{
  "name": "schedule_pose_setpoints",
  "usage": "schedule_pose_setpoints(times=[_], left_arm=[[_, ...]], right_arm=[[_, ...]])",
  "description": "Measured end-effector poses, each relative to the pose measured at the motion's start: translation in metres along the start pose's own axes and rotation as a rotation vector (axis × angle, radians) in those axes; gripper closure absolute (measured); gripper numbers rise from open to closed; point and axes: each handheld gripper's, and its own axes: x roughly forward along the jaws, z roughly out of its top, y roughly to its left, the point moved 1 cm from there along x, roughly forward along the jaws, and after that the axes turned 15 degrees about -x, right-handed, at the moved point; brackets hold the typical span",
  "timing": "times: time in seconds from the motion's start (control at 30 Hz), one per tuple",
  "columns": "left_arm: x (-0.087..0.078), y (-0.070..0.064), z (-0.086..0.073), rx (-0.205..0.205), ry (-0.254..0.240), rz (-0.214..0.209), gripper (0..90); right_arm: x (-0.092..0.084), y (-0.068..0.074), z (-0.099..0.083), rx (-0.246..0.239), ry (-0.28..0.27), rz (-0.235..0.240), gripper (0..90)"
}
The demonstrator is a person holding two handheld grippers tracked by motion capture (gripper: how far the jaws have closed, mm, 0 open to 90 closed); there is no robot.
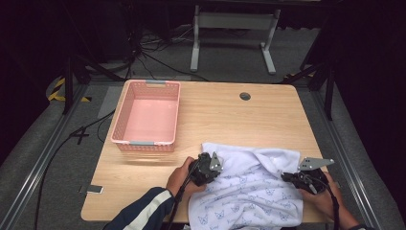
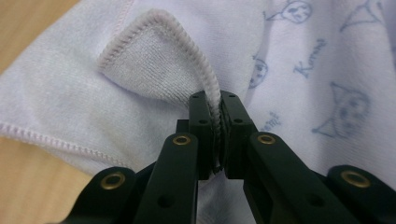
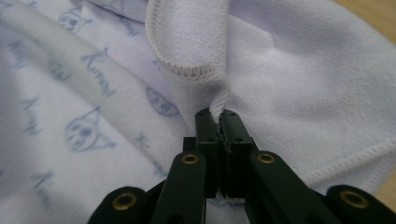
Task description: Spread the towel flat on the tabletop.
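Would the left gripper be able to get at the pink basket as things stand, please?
Probably not right away: the left gripper is shut on the towel, its fingers pinching the hem. The bare table between it and the pink basket leaves the way free once it lets go.
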Motion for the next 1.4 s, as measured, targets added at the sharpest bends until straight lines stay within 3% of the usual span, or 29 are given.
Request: schedule_pose_setpoints(times=[0.03, 0.13, 0.2, 0.23, 0.4, 0.43, 0.47, 0.5, 0.57, 0.7, 0.83, 0.93, 1.0, 1.07, 1.13, 1.17, 1.2, 1.23, 1.27, 1.3, 1.4], left_arm=[[0.006, 0.002, 0.008, 0.007, -0.009, 0.038, 85.5], [0.019, 0.014, 0.027, 0.008, 0.006, 0.079, 85.5], [0.031, 0.026, 0.042, 0.002, -0.005, 0.127, 85.5], [0.036, 0.032, 0.049, -0.021, -0.004, 0.134, 85.5], [0.06, 0.061, 0.079, -0.054, -0.021, 0.205, 85.5], [0.06, 0.061, 0.079, -0.054, -0.021, 0.205, 85.5], [0.065, 0.067, 0.085, -0.068, -0.023, 0.228, 85.6], [0.068, 0.07, 0.088, -0.076, -0.026, 0.243, 85.6], [0.076, 0.083, 0.1, -0.086, -0.002, 0.283, 85.6], [0.08, 0.095, 0.106, -0.101, -0.003, 0.291, 85.6], [0.081, 0.106, 0.109, -0.164, -0.015, 0.273, 85.5], [0.077, 0.103, 0.111, -0.162, -0.006, 0.291, 85.4], [0.067, 0.102, 0.113, -0.183, -0.058, 0.276, 85.4], [0.052, 0.097, 0.118, -0.157, -0.084, 0.28, 85.3], [0.03, 0.091, 0.123, -0.136, -0.132, 0.247, 85.4], [0.03, 0.091, 0.123, -0.136, -0.132, 0.247, 85.3], [0.005, 0.08, 0.124, -0.097, -0.18, 0.217, 85.3], [0.005, 0.08, 0.124, -0.097, -0.18, 0.217, 85.3], [-0.016, 0.07, 0.121, -0.073, -0.228, 0.176, 85.3], [-0.016, 0.07, 0.121, -0.073, -0.228, 0.176, 85.3], [-0.041, 0.053, 0.104, -0.006, -0.264, 0.119, 85.1]], right_arm=[[0.002, -0.005, 0.001, -0.004, 0.009, -0.024, 87.7], [0.014, -0.034, 0.007, 0.008, 0.025, -0.076, 87.8], [0.024, -0.055, 0.013, 0.023, 0.03, -0.1, 87.8], [0.029, -0.068, 0.016, 0.025, 0.042, -0.123, 87.8], [0.052, -0.11, 0.032, 0.032, 0.082, -0.204, 87.8], [0.052, -0.11, 0.032, 0.032, 0.082, -0.204, 87.8], [0.062, -0.124, 0.039, 0.03, 0.101, -0.244, 87.8], [0.062, -0.124, 0.039, 0.03, 0.101, -0.244, 87.8], [0.072, -0.138, 0.047, 0.031, 0.119, -0.275, 87.8], [0.084, -0.153, 0.058, 0.035, 0.137, -0.29, 87.8], [0.088, -0.157, 0.06, 0.038, 0.121, -0.293, 87.8], [0.086, -0.159, 0.059, 0.043, 0.092, -0.266, 87.6], [0.079, -0.158, 0.058, 0.049, 0.063, -0.257, 87.6], [0.068, -0.157, 0.057, 0.055, 0.016, -0.245, 87.6], [0.053, -0.154, 0.057, 0.051, -0.034, -0.227, 87.5], [0.053, -0.154, 0.057, 0.051, -0.034, -0.227, 87.5], [0.029, -0.147, 0.057, 0.037, -0.103, -0.213, 87.5], [0.029, -0.147, 0.057, 0.037, -0.103, -0.213, 87.5], [0.005, -0.137, 0.058, 0.014, -0.157, -0.191, 87.4], [0.005, -0.137, 0.058, 0.014, -0.157, -0.191, 87.4], [-0.023, -0.117, 0.056, -0.039, -0.219, -0.139, 87.3]])
